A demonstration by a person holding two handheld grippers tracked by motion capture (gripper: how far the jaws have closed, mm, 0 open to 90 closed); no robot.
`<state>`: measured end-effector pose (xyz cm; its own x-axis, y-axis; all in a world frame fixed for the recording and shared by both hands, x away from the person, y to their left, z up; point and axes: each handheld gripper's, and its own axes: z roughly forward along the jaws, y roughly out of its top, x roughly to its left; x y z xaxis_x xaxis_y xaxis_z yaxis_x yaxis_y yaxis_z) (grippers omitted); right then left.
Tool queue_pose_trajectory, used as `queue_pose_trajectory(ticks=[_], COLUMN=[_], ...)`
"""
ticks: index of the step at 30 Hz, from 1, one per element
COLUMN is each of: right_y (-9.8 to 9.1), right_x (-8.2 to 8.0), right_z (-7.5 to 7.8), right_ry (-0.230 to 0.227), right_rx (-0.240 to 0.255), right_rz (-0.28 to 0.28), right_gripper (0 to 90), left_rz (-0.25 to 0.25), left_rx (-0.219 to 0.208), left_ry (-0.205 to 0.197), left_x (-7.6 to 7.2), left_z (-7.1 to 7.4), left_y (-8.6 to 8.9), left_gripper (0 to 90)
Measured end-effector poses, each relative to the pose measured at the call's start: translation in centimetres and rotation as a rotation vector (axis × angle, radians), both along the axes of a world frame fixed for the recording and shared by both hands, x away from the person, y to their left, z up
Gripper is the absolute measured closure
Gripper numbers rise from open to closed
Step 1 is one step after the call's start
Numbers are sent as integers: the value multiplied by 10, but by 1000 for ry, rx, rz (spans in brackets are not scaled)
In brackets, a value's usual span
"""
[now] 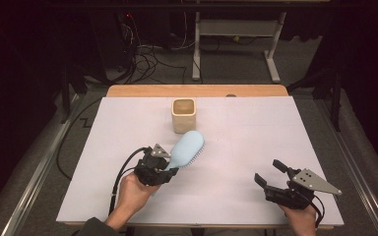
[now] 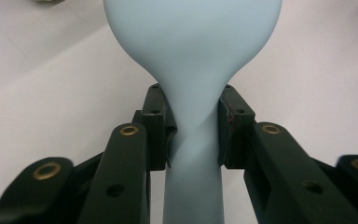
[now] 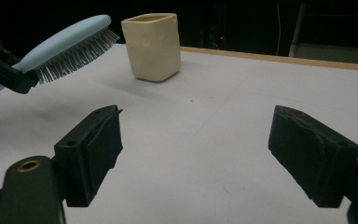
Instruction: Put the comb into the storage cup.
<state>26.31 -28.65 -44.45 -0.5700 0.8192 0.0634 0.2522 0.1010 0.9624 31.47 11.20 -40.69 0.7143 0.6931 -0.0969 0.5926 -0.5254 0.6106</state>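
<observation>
A pale blue hairbrush [image 1: 187, 147] hangs above the white table top [image 1: 246, 147], its head pointing toward a cream square cup [image 1: 183, 114]. My left gripper [image 1: 170, 171] is shut on the brush's narrow neck [image 2: 193, 135]; both pads press its sides. The bristles [image 3: 77, 58] face down and the brush is lifted off the surface, left of the cup [image 3: 153, 44]. My right gripper [image 1: 268, 172] stands open near the table's front right, nothing between its jaws [image 3: 196, 154].
The cup stands upright at the back middle of the table. A wooden edge [image 1: 197, 90] runs along the far side. Behind it are cables [image 1: 147, 54] and a white desk frame [image 1: 236, 34] on the floor.
</observation>
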Motion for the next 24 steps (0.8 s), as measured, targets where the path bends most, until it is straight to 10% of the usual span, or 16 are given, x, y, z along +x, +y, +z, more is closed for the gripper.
queue_pose_trajectory(ticks=[24], right_y=[20], right_x=[8], right_z=[0], right_ry=[32], right_rx=[-2], right_rz=[68], right_gripper=[159], left_rz=[-53], left_rx=[-13], left_ry=[-30], left_x=[1], left_z=[3], left_y=[-28], left_gripper=[692])
